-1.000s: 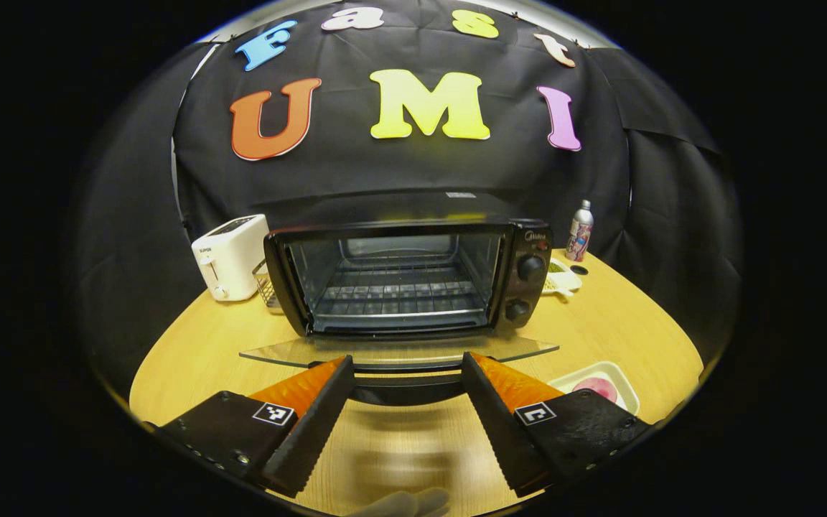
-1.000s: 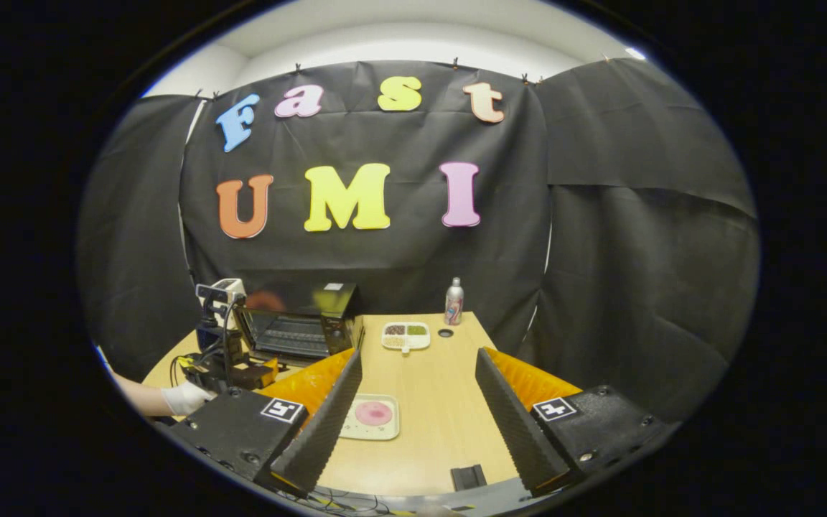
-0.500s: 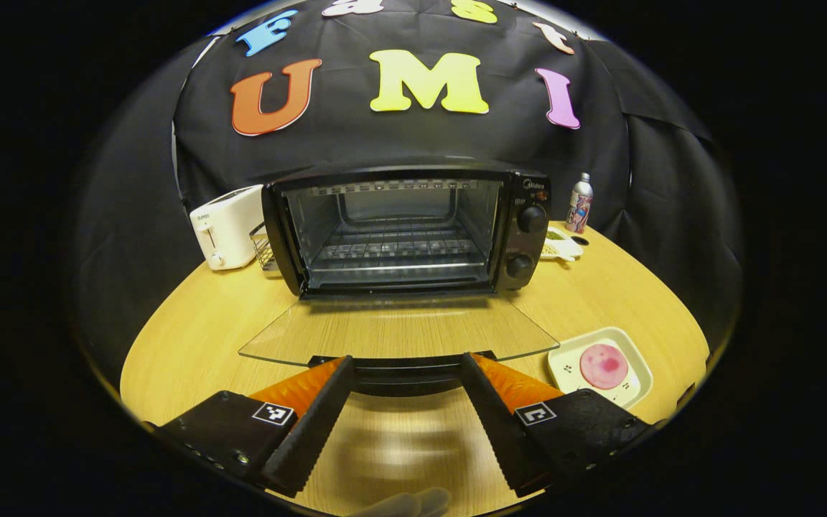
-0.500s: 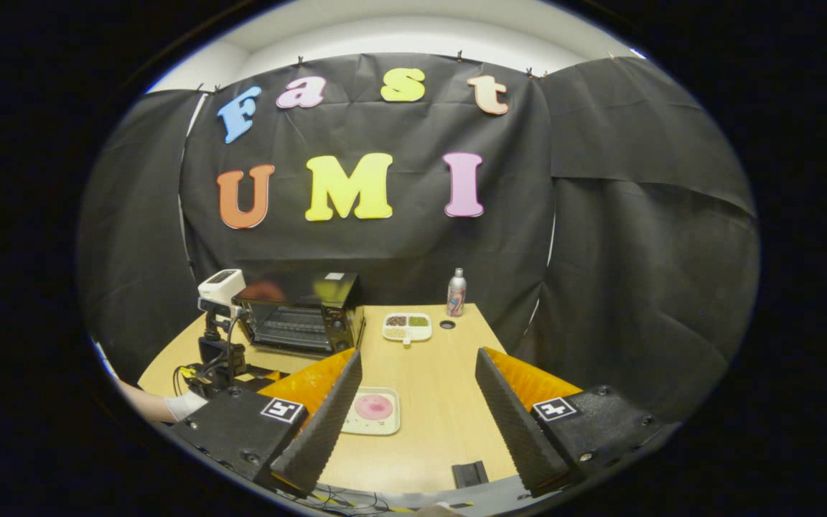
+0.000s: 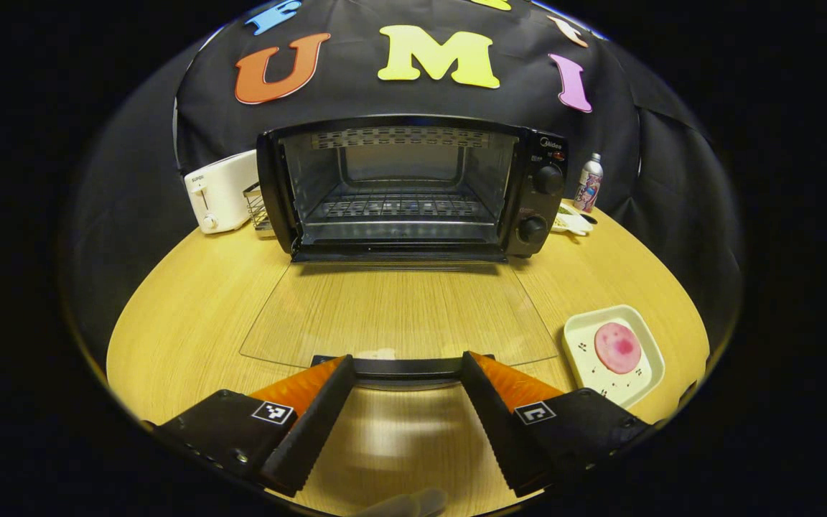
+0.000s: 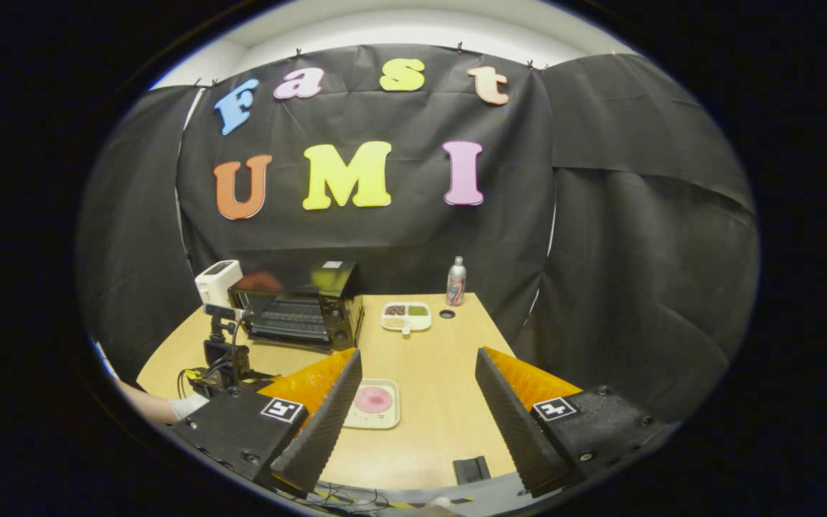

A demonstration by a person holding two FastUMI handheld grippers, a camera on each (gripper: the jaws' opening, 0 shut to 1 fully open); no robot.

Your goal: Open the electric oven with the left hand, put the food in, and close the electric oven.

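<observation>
The black electric oven (image 5: 413,190) stands open at the back of the wooden table, its wire rack bare. Its glass door (image 5: 399,312) lies folded down towards me, nearly flat over the tabletop. The door handle (image 5: 406,368) runs crosswise between the tips of my left gripper (image 5: 406,361), which is open and wide apart. The food, a pink round piece (image 5: 616,347), lies on a white square plate (image 5: 580,337) to the right of the door. My right gripper (image 6: 418,353) hangs open above the table, with the plate (image 6: 389,413) just beyond its left finger and the oven (image 6: 306,312) farther off to the left.
A white toaster (image 5: 220,190) and a small wire basket (image 5: 259,208) stand left of the oven. A spray can (image 5: 589,183) and a divided dish of grains (image 5: 571,221) sit to its right. A gloved hand (image 6: 187,406) holds the left gripper near the table's left front edge.
The oven door has swung down from about level to nearly flat on the table, with my left gripper following its handle downward. The right gripper has hardly moved.
</observation>
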